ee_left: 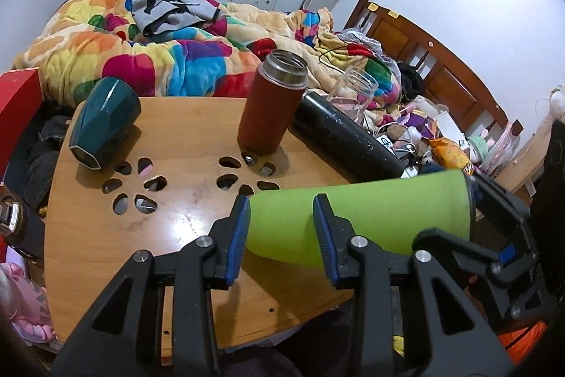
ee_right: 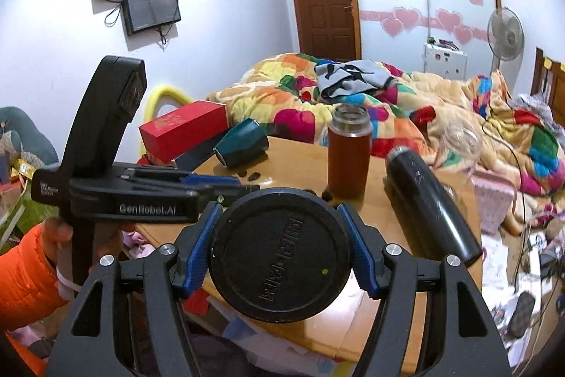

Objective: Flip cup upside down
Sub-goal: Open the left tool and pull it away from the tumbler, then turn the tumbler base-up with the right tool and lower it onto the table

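A lime-green cup [ee_left: 363,218] with a black lid lies horizontal above the wooden table [ee_left: 183,129]. My left gripper [ee_left: 280,235] is shut on its bottom end, blue pads on both sides. My right gripper [ee_right: 280,253] is shut on its black lid [ee_right: 280,257], which fills that view and hides the green body. In the right wrist view the left gripper [ee_right: 226,188] reaches in from the left. The cup is held off the table between both grippers.
On the table stand a red-brown flask [ee_left: 270,105] upright and open, a black bottle [ee_left: 346,140] lying on its side, and a dark green cup [ee_left: 102,122] on its side. A clear jar [ee_left: 355,90] sits behind. A bed with a colourful blanket [ee_left: 159,59] lies beyond.
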`<act>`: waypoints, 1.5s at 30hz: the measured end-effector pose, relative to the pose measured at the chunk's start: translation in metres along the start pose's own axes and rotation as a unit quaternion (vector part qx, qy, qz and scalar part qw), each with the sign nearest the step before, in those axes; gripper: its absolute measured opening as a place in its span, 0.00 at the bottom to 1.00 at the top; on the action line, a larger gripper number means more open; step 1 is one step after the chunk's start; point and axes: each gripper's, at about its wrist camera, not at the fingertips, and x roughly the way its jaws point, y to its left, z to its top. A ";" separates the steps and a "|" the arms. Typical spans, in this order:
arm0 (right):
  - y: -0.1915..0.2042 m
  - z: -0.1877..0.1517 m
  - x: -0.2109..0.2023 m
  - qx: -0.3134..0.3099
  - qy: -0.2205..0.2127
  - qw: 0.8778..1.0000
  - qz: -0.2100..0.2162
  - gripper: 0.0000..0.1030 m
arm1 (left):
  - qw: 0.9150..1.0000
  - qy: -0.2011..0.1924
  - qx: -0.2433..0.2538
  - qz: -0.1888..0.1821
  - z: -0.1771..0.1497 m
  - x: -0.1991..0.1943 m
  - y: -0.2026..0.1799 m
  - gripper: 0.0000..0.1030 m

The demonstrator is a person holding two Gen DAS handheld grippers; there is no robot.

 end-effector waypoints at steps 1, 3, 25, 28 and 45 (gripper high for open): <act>0.001 0.005 0.002 -0.005 0.001 1.000 0.000 0.62 | 1.000 -0.001 0.000 0.001 0.001 -0.001 0.001 0.36; 0.001 0.012 0.008 -0.011 0.005 1.000 0.001 0.62 | 1.000 -0.004 0.002 0.004 0.003 -0.002 0.005 0.36; 0.017 0.093 0.088 -0.060 0.104 0.993 0.013 0.61 | 0.998 -0.031 0.010 0.052 0.003 -0.026 0.037 0.36; 0.023 0.097 0.094 -0.068 0.111 0.991 0.008 0.61 | 0.998 -0.033 0.015 0.055 0.002 -0.028 0.036 0.36; 0.030 0.099 0.097 -0.037 0.110 0.993 -0.010 0.66 | 0.995 -0.066 0.017 0.068 0.009 -0.058 0.031 0.50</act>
